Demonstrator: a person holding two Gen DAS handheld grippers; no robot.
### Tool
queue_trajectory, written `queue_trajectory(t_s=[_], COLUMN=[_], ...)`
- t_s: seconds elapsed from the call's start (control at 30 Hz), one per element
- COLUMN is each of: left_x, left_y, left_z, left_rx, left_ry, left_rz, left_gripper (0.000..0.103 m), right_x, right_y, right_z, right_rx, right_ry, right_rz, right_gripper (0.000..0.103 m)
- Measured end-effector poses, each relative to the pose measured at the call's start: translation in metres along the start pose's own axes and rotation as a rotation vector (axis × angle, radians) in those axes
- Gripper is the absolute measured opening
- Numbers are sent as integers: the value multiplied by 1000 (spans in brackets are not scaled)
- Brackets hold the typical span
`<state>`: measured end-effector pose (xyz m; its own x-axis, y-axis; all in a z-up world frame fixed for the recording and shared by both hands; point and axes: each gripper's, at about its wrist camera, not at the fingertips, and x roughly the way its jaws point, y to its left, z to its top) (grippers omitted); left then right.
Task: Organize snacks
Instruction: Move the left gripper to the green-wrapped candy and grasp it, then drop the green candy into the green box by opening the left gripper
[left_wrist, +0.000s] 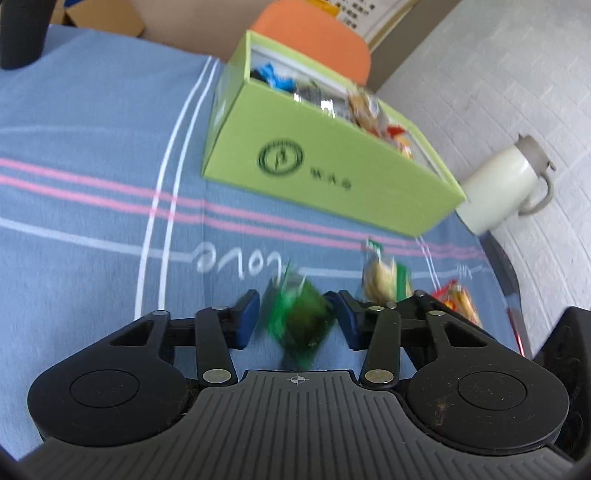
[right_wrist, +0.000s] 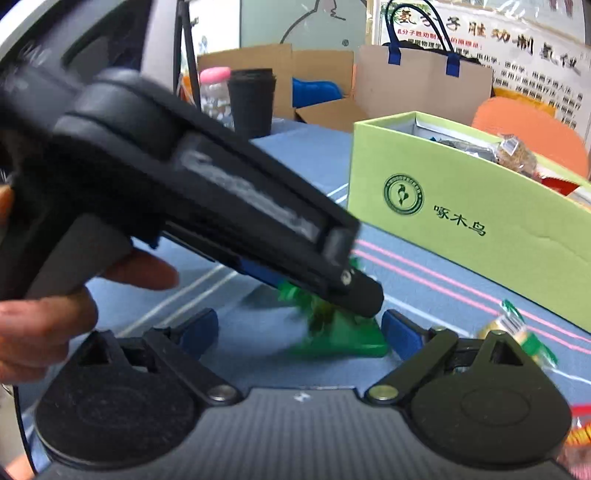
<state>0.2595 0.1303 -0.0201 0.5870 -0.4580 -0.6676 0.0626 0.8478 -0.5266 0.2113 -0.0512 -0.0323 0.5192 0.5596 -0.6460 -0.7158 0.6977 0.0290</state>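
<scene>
Reaching: left gripper (left_wrist: 295, 317), fingers spread, straddles the green snack packet (left_wrist: 297, 323) without clamping it.
Place: packet lies on the blue tablecloth (left_wrist: 92, 184), just in front of the green box (left_wrist: 332, 173).
Right gripper (right_wrist: 299, 330): spread wide, empty, near the packet.
Handling: likely light, crinkly, slippery film; pinch across its flat middle, gently.

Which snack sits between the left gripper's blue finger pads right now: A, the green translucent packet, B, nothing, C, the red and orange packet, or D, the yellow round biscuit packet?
A: the left wrist view shows the green translucent packet between the blue pads of the left gripper, jaws apart; the yellow biscuit packet lies beyond them on the blue cloth.
</scene>
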Motion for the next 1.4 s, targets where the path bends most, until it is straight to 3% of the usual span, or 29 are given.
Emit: queue_trajectory(t_s=[0.27, 0.43, 0.63, 0.67, 0.7, 0.73, 0.83, 0.97, 1.07, 1.23, 1.4], left_x=[-14, -20, -18, -16, -13, -11, -6, -9, -18, -25, -21], left_y=[-11, -8, -3, -3, -4, -4, -2, -4, -14, -36, -59], left_z=[-26, -22, -17, -16, -15, -14, -17, -21, -23, 4, 59], left_rx=[63, 26, -34, -36, -37, -36, -28, -12, 19, 47, 88], left_ry=[4, -20, -11, -7, -5, -1, 5, -12, -39, -89, -162], left_rz=[-27, -24, -54, -49, -43, -39, -40, -18, -32, -84, -86], left_gripper=[24, 34, 30, 30, 30, 30, 25, 12, 10, 11, 11], right_x=[-18, -14, -7, -6, -4, -3, -4, -13, -31, -46, -40], right_y=[21, 11, 3, 3, 2, 0, -3, -5, -5, -26, -58], right_z=[-13, -13, -3, -1, -1, -1, -3, -6, -6, 26, 76], right_rx=[-24, 18, 35, 34, 33, 42, 55, 82, 79, 21, -43], right_ry=[-20, -21, -29, -27, -20, -20, -37, -48, -93, -150, -203], right_rz=[-58, -105, -94, -90, -85, -73, -60, -47, -61, -118, -164], right_gripper=[100, 100, 96, 89, 76, 72, 70, 54, 54, 54, 54])
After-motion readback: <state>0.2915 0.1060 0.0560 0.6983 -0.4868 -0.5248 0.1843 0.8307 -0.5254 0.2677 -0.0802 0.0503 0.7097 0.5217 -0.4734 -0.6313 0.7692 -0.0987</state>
